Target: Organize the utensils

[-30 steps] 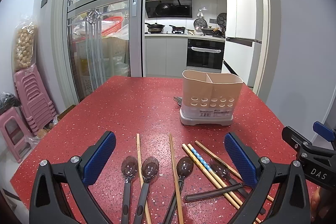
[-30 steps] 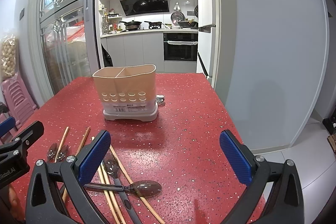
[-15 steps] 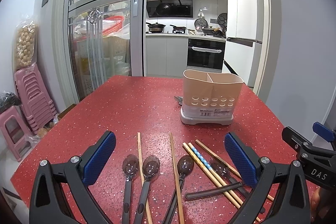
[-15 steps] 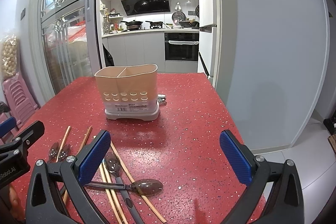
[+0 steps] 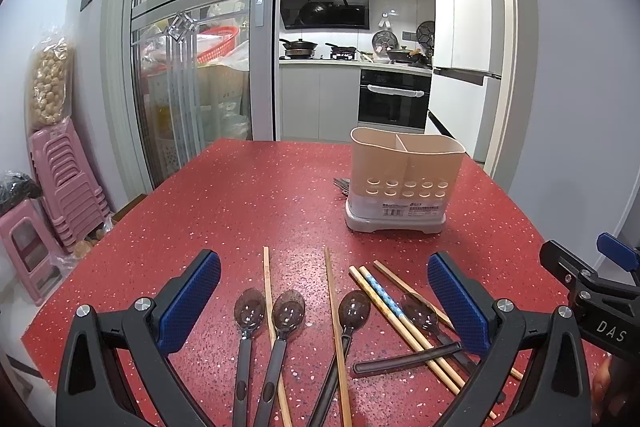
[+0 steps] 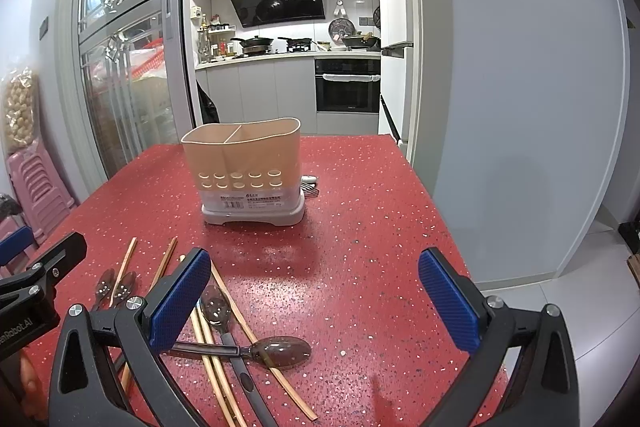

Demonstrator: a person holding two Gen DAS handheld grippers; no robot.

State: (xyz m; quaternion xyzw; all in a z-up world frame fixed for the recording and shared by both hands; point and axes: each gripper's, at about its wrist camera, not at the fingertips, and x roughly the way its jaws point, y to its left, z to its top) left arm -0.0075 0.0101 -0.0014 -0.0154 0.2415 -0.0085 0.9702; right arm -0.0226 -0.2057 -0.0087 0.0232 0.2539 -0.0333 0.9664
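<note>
Hand-held grippers — left (image 5: 324, 301), right (image 6: 314, 297) — both spread wide, utensils (image 5: 352, 311) scattered near table edge (image 6: 452, 227)

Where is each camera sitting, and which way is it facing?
Left wrist: rides the left tool, open, low over the red table, looking past spoons and chopsticks toward the utensil holder and the kitchen; the right tool's tip shows at the right edge.
Right wrist: rides the right tool, open, facing the same way from further right; the left tool shows at its left edge.
Shared: holder, scattered utensils, table, kitchen.
</note>
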